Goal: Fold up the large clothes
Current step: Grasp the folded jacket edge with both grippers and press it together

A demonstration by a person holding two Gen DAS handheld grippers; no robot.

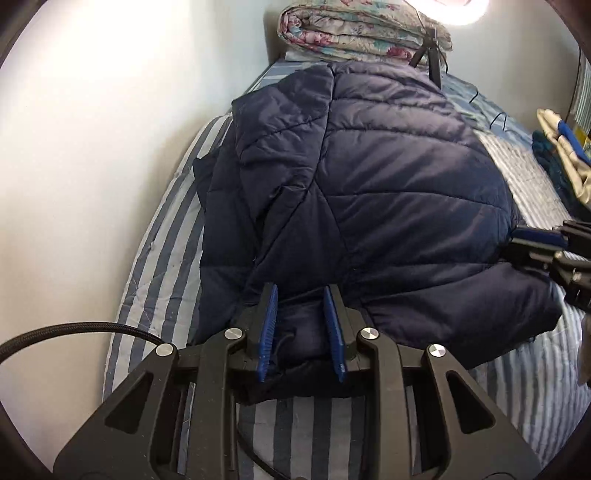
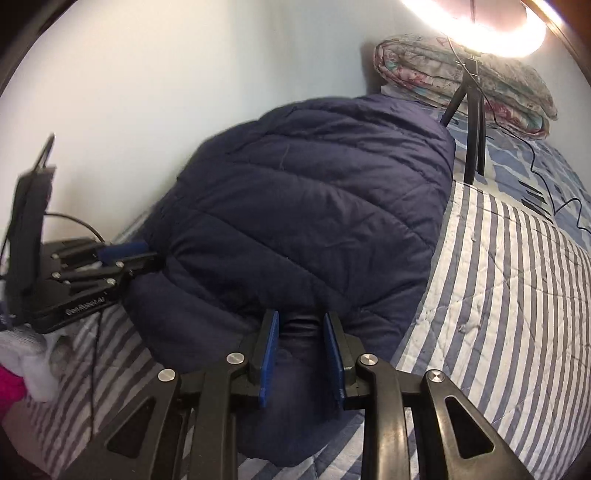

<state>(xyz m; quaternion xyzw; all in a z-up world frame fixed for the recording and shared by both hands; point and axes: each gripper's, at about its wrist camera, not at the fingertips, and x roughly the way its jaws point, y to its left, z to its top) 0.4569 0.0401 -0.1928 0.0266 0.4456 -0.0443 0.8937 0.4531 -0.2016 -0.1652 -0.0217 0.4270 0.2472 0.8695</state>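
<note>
A dark navy quilted puffer jacket (image 1: 369,177) lies folded on the striped bedspread (image 1: 159,280), against the wall. My left gripper (image 1: 300,295) is shut on the jacket's near hem, with bunched fabric between its blue pads. My right gripper (image 2: 300,319) is shut on the jacket (image 2: 303,206) at its near edge, cloth filling the gap between its fingers. The right gripper shows at the right edge of the left wrist view (image 1: 546,243). The left gripper shows at the left of the right wrist view (image 2: 122,258), at the jacket's side.
A folded floral quilt (image 1: 354,33) lies at the head of the bed. A black tripod (image 2: 471,125) with a ring light (image 2: 480,26) stands beside it, its cable trailing over the bedspread (image 2: 509,295). Folded clothes (image 1: 565,162) lie at the right. A white wall (image 1: 92,147) runs along the left.
</note>
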